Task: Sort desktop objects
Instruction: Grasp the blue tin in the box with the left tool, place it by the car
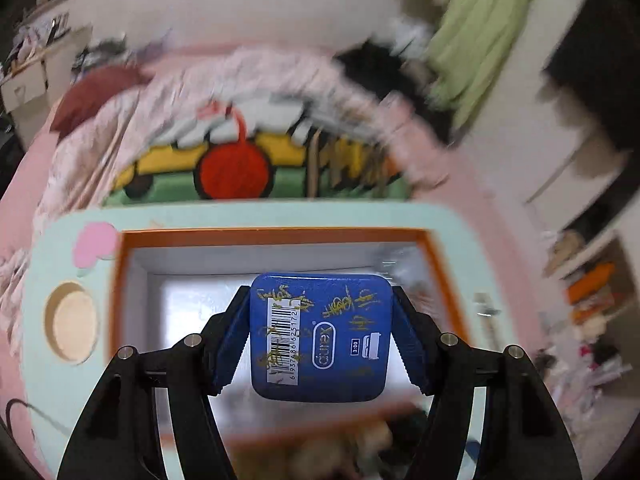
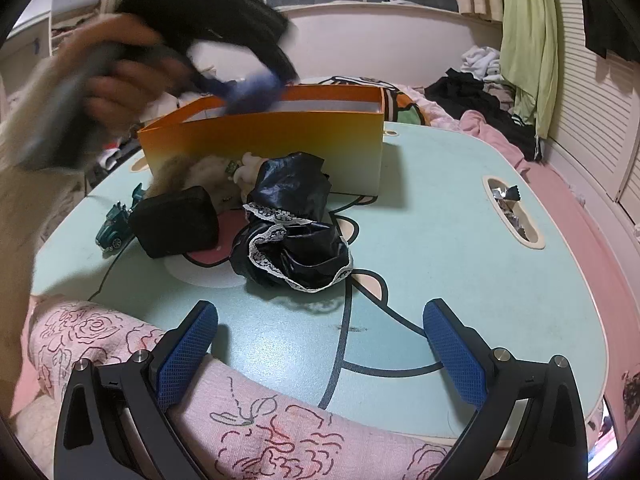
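My left gripper (image 1: 320, 336) is shut on a blue box (image 1: 320, 336) with a barcode and holds it above the open orange box (image 1: 276, 236), whose white inside shows below. In the right wrist view the left gripper (image 2: 256, 84) is a blur over the orange box (image 2: 264, 148). My right gripper (image 2: 320, 344) is open and empty, low over the near edge of the mint lap table (image 2: 460, 216). On the table lie a black lace-trimmed cloth (image 2: 292, 228), a black case (image 2: 176, 224), a green toy car (image 2: 116, 228) and a plush toy (image 2: 200, 176).
The table stands on a bed with pink bedding (image 2: 560, 184). A slot (image 2: 516, 212) at the table's right holds foil wrappers. A round cup hole (image 1: 74, 322) sits at its left. A pink rose-print sleeve (image 2: 120, 340) lies by my right gripper. Clothes (image 2: 480, 100) pile at the back.
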